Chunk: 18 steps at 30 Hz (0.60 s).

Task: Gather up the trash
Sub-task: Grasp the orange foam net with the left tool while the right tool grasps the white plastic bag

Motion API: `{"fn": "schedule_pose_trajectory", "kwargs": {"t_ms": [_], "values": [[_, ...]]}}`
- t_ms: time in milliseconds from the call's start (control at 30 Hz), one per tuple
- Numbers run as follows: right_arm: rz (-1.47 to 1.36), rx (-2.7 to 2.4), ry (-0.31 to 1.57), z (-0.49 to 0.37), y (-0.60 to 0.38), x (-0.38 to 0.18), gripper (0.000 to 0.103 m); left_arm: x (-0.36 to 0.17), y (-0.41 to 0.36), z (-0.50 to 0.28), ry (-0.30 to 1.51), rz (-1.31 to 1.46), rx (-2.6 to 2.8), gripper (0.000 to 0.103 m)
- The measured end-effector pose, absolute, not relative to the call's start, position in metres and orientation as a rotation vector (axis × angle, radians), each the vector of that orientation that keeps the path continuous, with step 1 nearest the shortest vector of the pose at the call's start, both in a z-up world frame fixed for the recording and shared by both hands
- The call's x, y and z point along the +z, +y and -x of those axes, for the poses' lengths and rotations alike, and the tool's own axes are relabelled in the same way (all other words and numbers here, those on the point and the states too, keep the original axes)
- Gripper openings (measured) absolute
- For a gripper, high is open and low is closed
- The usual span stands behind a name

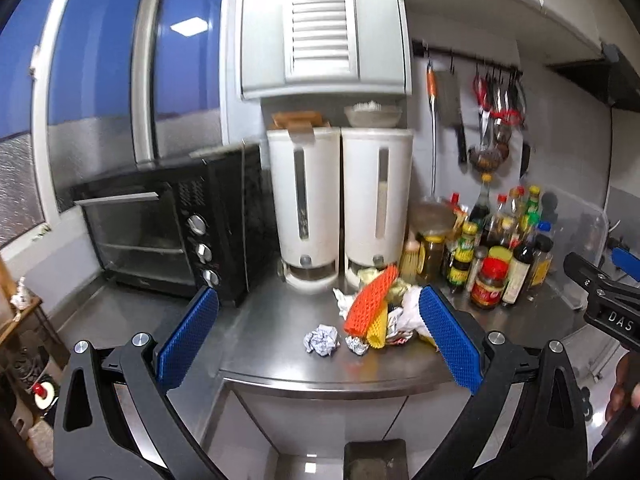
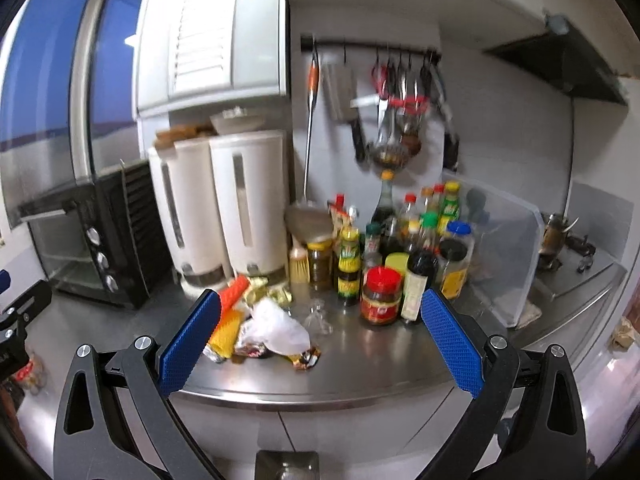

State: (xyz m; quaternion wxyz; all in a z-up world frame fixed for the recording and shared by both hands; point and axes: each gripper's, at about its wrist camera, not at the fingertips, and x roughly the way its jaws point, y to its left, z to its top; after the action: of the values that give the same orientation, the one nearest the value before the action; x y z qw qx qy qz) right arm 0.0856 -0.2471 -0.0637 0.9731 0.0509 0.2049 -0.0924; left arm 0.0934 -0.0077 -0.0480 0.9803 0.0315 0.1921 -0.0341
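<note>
Both grippers spread wide — left gripper (image 1: 316, 338), right gripper (image 2: 318, 338) — crumpled foil ball (image 1: 321, 342) only in left view.

A home kitchen — toaster oven (image 1: 168, 236), sauce bottles (image 2: 404, 256), hanging utensils (image 2: 400, 108).

Black toaster oven (image 1: 168, 240), two white dispensers (image 1: 340, 204), sauce bottles (image 1: 500, 248).

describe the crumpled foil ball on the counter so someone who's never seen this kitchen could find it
Start at the two white dispensers beside the black toaster oven, then drop to the trash pile in front of them on the steel counter. The crumpled foil ball lies alone at the pile's left, near the counter's front edge: silvery, unlike the orange foam net beside it.
</note>
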Motion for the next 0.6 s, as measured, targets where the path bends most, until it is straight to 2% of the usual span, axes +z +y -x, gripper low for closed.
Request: {"fn": "schedule_pose_trajectory", "kwargs": {"t_ms": [267, 600], "values": [[-0.178, -0.111, 0.619, -0.189, -0.263, -0.127, 0.100, -0.101, -0.018, -0.193, 0.544, -0.086, -0.078, 0.095], [-0.185, -0.030, 0.755, -0.270, -0.263, -0.178, 0.100, -0.157, -0.031, -0.283, 0.681, -0.092, -0.187, 0.095]]}}
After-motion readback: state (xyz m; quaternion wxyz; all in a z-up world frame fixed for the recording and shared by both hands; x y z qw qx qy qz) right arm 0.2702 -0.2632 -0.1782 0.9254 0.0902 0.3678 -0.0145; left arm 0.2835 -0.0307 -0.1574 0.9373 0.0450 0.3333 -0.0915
